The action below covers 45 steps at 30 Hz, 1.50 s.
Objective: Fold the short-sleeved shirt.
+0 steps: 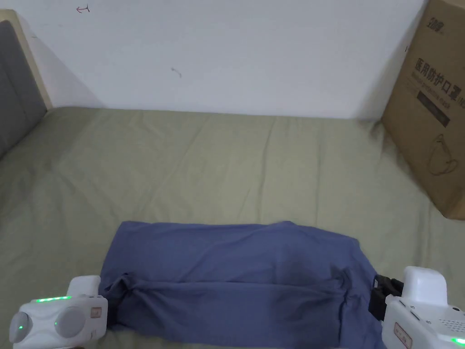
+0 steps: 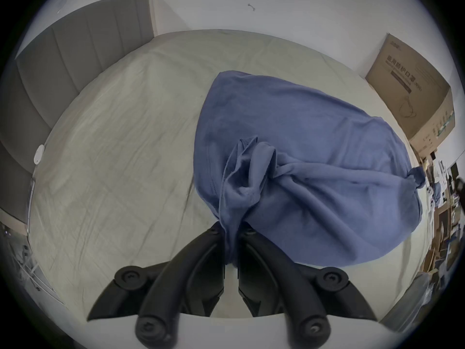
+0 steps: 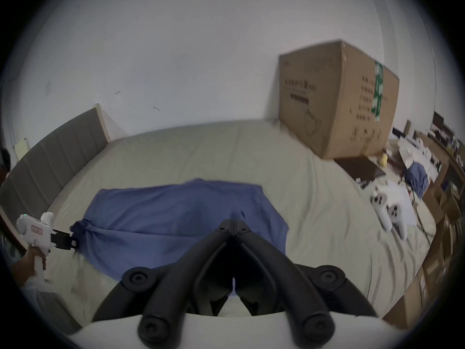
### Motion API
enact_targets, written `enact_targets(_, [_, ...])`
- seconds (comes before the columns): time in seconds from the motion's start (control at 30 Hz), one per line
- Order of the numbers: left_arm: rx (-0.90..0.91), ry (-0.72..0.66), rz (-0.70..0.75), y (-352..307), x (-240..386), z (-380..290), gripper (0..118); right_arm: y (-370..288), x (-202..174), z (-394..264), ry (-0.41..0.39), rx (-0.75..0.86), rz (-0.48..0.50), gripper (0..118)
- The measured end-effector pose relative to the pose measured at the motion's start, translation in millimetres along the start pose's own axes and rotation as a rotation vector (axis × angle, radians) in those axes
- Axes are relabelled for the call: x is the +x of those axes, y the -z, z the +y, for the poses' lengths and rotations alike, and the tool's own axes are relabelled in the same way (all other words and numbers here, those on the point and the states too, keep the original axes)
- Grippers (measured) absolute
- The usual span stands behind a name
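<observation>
The blue short-sleeved shirt (image 1: 236, 268) lies as a wide band across the near part of the olive bed sheet (image 1: 227, 159), with a lengthwise fold along its front. My left gripper (image 2: 231, 231) is shut on a bunched end of the shirt (image 2: 314, 133). From the right gripper view, the left gripper (image 3: 74, 241) pinches the shirt's left end, with a hand on its handle. My right gripper (image 3: 234, 224) has its jaws together at the shirt's (image 3: 163, 208) right end. The right gripper's black jaws (image 1: 378, 295) meet the cloth's right edge.
A large cardboard box (image 1: 431, 113) stands at the bed's far right corner against the white wall. A grey padded headboard (image 1: 13, 91) runs along the left side. Two white controllers (image 3: 387, 211) lie on the bed to the right; cluttered shelves stand beyond.
</observation>
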State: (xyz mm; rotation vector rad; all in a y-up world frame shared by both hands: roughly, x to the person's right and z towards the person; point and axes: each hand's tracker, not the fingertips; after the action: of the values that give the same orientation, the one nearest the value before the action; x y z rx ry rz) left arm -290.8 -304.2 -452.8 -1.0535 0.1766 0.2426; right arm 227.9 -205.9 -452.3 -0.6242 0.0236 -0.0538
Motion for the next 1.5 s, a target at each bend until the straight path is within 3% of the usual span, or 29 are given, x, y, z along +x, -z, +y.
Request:
enact_targets(0.03, [0.027,-0.007,-0.017,-5.9,-1.5,-0.6,7,7.9,7.5,-3.5,0.023,-0.036,-0.009,27])
enact_targets(0.07, [0.055,-0.016,-0.023,-9.8,-4.4,0.2,7,17.1,14.8,-8.0,0.033,-0.072,-0.014,53])
enact_targets(0.1, [0.073,-0.022,-0.03,-15.4,-4.9,1.0,7,26.4,20.6,-12.5,0.037,-0.119,-0.019,91])
enact_targets(0.13, [0.083,-0.025,-0.042,-20.6,-5.8,2.8,7,38.2,26.5,-18.3,0.042,-0.177,-0.032,106])
enact_targets(0.17, [0.086,-0.032,-0.057,-24.1,-6.9,4.2,7,50.4,31.7,-26.0,0.05,-0.222,-0.035,109])
enact_targets(0.27, [0.094,-0.028,-0.057,-29.1,-7.3,8.7,7,78.4,41.6,-43.5,0.077,-0.314,-0.053,107])
enact_targets(0.4, [0.09,-0.029,-0.056,-27.7,-6.6,9.5,7,104.5,42.8,-59.4,0.03,-0.38,-0.074,99])
enact_targets(0.43, [0.089,-0.027,-0.055,-27.6,-6.9,9.0,7,107.9,41.6,-61.8,0.025,-0.405,-0.075,87])
enact_targets(0.5, [0.083,-0.019,-0.049,-27.2,-6.0,7.0,7,108.7,38.9,-67.2,0.017,-0.414,-0.06,40])
enact_targets(0.57, [0.082,-0.021,-0.05,-28.4,-8.7,4.3,7,101.1,38.5,-67.2,0.036,-0.397,-0.017,9])
enact_targets(0.7, [0.092,-0.069,-0.059,-31.6,-17.3,0.0,7,78.7,38.0,-62.8,-0.01,-0.347,-0.03,5])
enact_targets(1.0, [0.118,-0.15,-0.09,-74.5,-47.6,-33.5,7,16.8,64.0,-59.9,0.051,-0.29,0.016,5])
enact_targets(1.23, [0.061,-0.181,-0.073,-96.3,-71.8,-97.4,7,-32.4,67.1,-104.9,0.101,-0.363,0.075,5])
enact_targets(1.5, [-0.035,-0.161,-0.013,-70.5,-74.4,-141.7,7,-23.1,60.7,-155.7,0.114,-0.47,0.035,5])
